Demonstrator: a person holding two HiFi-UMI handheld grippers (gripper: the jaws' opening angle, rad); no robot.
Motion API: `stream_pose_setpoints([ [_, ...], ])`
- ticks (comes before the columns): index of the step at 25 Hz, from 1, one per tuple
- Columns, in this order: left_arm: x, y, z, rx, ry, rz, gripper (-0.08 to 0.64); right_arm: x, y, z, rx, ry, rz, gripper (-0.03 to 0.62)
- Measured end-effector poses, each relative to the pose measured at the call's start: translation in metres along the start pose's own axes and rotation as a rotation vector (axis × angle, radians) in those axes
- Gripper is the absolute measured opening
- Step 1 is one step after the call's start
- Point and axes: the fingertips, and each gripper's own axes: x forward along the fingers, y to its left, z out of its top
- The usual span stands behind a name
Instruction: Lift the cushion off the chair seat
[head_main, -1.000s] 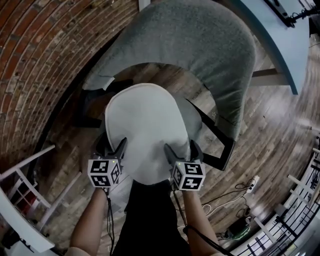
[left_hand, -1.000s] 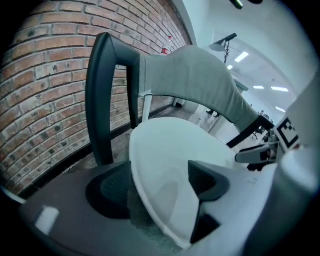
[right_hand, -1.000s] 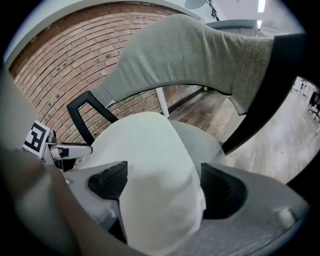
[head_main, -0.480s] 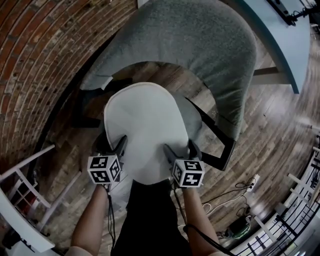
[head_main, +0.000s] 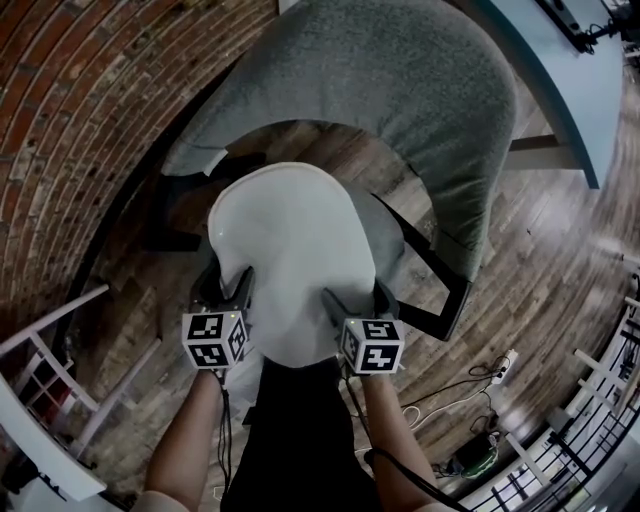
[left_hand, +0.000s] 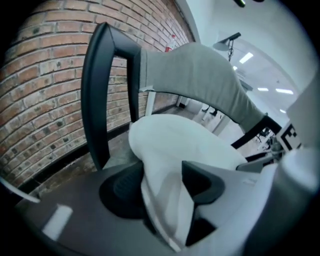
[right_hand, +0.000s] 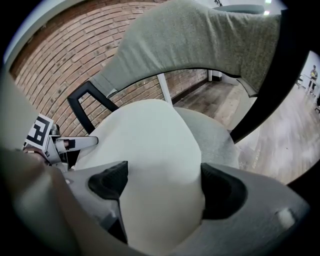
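The cushion (head_main: 290, 260), a smooth off-white pad with a rounded outline, lies over the grey fabric chair seat (head_main: 388, 240) and covers most of it, its near edge overhanging toward the person. The left claw (head_main: 225, 286) has just been closing. Its dark pads pinch the cushion's near-left edge, which bunches into a soft crease between them. The right claw (head_main: 360, 298) grips the near-right edge, the plump cushion filling the gap between both pads. Behind curves a coarse grey backrest (head_main: 400, 90) on a matte black frame (head_main: 440, 290). A rough brick wall (head_main: 80, 120) and a plank floor (head_main: 540, 260) surround the chair.
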Motion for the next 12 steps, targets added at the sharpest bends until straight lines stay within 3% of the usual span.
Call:
stream_pose_setpoints([
  [7,-0.010,0.004,0.011,-0.031,-0.032,0.026,0.107,-0.009,0.001,0.005,0.048,-0.024,0.009,0.392],
  [10,-0.013,0.002,0.015,-0.030,-0.044,0.032,0.074,-0.015,-0.006,0.005,0.038,-0.019,-0.020,0.273],
  [12,-0.015,-0.002,0.018,-0.007,-0.052,0.030,0.067,-0.019,-0.008,0.006,0.039,-0.020,-0.023,0.235],
])
